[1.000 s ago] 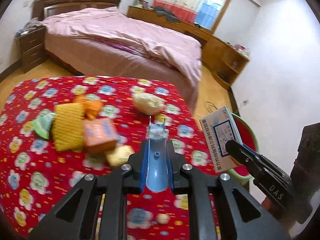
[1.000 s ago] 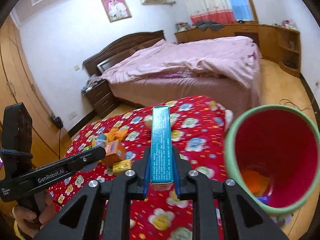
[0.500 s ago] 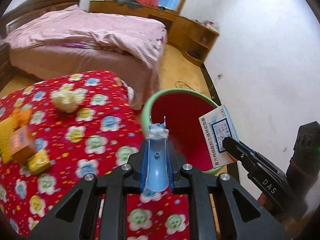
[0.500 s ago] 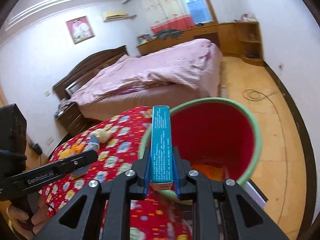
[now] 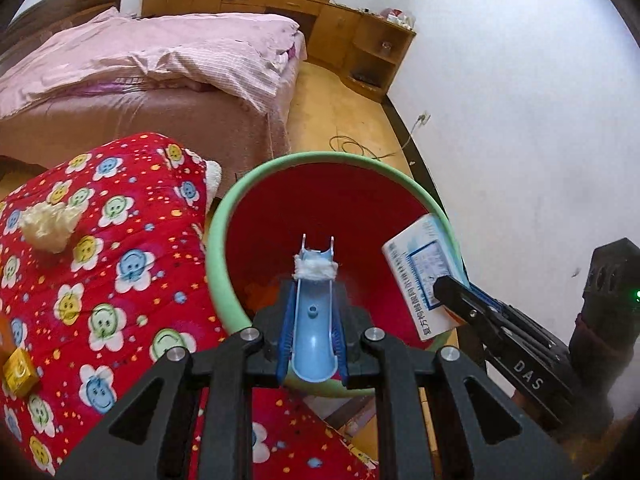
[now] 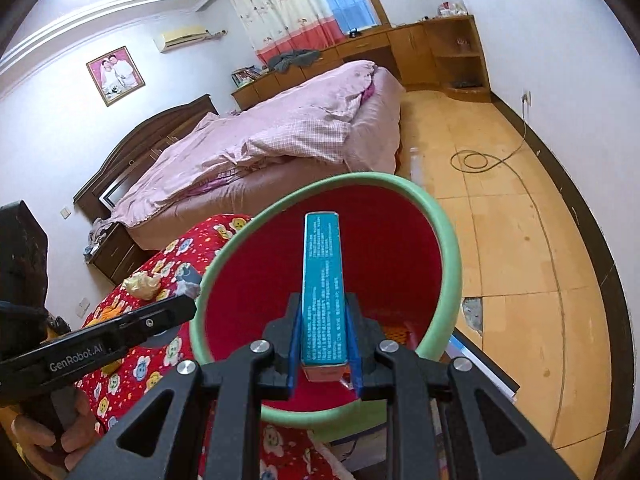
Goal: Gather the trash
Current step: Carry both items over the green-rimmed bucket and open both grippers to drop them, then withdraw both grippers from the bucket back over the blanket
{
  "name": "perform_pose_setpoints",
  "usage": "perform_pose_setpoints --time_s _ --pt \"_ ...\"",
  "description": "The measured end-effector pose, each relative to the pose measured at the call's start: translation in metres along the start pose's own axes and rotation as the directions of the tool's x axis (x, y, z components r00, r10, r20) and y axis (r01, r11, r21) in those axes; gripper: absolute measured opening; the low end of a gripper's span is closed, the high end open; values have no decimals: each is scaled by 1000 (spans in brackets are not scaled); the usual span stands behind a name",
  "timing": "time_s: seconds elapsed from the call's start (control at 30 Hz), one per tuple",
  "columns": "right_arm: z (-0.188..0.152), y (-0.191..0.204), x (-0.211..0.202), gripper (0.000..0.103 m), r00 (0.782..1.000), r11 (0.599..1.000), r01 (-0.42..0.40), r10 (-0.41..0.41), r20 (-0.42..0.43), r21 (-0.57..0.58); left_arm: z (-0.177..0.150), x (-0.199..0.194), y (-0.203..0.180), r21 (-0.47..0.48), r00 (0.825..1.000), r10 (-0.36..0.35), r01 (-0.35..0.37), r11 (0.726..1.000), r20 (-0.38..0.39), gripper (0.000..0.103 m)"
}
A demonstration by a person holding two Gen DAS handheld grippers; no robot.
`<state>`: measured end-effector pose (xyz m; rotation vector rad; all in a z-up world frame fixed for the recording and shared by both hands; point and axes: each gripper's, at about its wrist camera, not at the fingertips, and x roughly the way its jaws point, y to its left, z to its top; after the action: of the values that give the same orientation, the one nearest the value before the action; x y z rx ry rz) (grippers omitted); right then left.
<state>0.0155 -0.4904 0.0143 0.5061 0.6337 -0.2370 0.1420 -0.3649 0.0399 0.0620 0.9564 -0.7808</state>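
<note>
Clearly both pairs of fingers are clamped: the right gripper (image 6: 323, 354) pinches a light, stiff medicine box (image 6: 322, 288) by its flat sides, the left gripper (image 5: 314, 320) a rigid blue plastic trough (image 5: 314, 320) with a cotton wad (image 5: 316, 269). Both hang over the red bin (image 5: 240, 200), and the thin card looks easy to crush, so hold it near one end

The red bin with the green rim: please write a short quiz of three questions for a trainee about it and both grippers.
1. True or false: the left gripper holds a blue plastic piece with a white wad.
2. What does the right gripper hold?
A. a yellow cube
B. a teal box
C. nothing
3. Fill in: both held things hang over the open ____.

Key:
1. True.
2. B, the teal box.
3. Bin: the red bin.
</note>
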Motion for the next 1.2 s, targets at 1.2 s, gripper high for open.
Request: perform_pose_setpoints --time_s 1.2 --pt "-12 11 -10 57 999 999 -36 37 -24 21 -32 -55 48 -142 995 68 -57 988 72 33"
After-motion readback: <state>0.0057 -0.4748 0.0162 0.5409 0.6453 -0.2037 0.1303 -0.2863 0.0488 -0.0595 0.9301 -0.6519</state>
